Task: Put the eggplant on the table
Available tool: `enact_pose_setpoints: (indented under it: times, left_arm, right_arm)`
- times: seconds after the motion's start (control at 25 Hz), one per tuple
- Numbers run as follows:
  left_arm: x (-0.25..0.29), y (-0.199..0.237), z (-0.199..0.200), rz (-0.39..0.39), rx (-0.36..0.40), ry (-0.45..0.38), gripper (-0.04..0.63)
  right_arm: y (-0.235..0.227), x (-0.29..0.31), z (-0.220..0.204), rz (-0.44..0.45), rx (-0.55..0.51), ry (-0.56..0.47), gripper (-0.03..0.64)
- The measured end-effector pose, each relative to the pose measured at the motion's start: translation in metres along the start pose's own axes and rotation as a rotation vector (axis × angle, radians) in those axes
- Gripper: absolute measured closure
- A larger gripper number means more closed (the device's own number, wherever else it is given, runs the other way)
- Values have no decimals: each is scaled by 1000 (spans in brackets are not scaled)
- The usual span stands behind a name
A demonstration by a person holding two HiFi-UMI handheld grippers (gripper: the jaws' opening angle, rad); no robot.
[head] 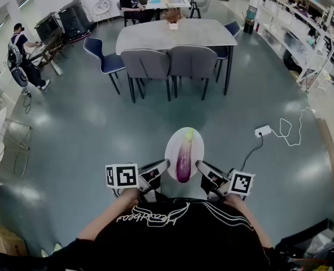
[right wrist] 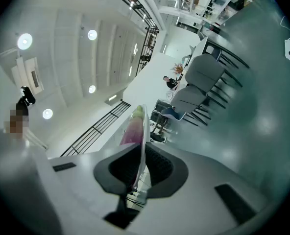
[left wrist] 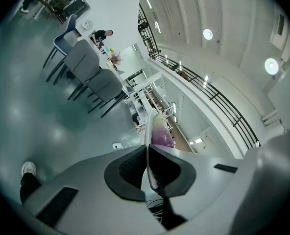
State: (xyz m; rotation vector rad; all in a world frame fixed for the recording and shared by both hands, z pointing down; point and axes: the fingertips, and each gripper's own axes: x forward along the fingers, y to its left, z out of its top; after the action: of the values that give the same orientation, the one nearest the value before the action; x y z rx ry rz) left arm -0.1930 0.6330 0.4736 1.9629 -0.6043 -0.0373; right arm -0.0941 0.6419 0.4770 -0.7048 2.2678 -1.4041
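You work in bright, even light from round white ceiling lamps (left wrist: 207,34). The glossy grey-green floor (head: 71,151) throws back soft, pale patches of glare. All three views bend strongly towards their edges and go dark in the corners. Close to the lens, your left gripper (left wrist: 146,148) and right gripper (right wrist: 141,151) look soft.

The eggplant (head: 184,161) is glossy purple with a yellow-green stem end, on a plain white plate (head: 197,150). The left gripper (head: 166,164) and right gripper (head: 199,164) carry cubes (head: 122,175) with black-and-white square markers; their fingers (left wrist: 128,173) are black (finely dotted). The floor (head: 99,145) is shiny grey-green, the table (head: 178,34) pale grey, the chairs (head: 192,61) grey and blue.
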Motion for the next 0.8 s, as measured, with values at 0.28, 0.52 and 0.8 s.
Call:
enact_pose_setpoints:
  times: [0.28, 0.52, 0.8]
  left_arm:
    - [5, 0, -8, -1, -7, 6, 577]
    - [11, -3, -11, -2, -9, 15, 577]
    - [19, 0, -11, 9, -7, 23, 577]
  right_arm:
    - [-3, -6, -1, -3, -12, -1, 578]
    - [-5, -12, 2, -10, -7, -2, 578]
    - [-14, -15, 5, -22, -1, -12, 578]
